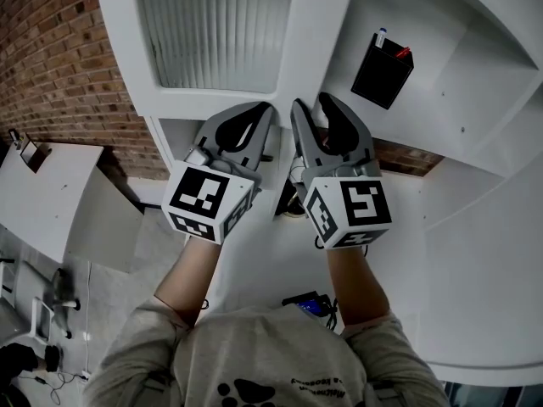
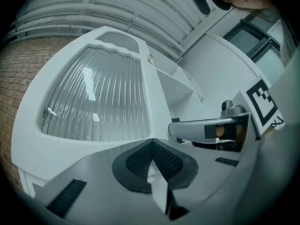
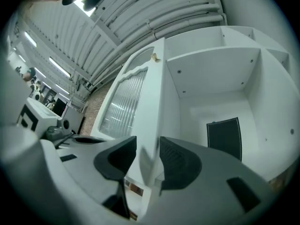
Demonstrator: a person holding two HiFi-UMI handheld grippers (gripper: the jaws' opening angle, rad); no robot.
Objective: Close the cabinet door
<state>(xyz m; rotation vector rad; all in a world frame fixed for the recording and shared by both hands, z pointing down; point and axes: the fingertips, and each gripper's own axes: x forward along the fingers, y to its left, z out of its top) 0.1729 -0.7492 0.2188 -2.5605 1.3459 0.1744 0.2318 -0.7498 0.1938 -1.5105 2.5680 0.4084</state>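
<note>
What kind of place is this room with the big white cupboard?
Probably a workshop or lab, not a home: there is a bare brick wall, exposed pipes along the ceiling, and a plain white desk near the white cabinet with its ribbed-glass cabinet door.

1. This looks like a workshop or lab room in an industrial building.
2. It has a bare brick wall (image 1: 59, 66), and exposed ceiling pipes (image 3: 154, 18) run beside long strip lights (image 3: 58, 67).
3. A plain white surface (image 1: 51, 193) stands to one side, with loose cables (image 1: 51, 384) on the floor.
4. A white cabinet (image 1: 475, 100) with a ribbed-glass cabinet door (image 1: 216, 28) holds a black pen holder (image 1: 382, 70).
</note>
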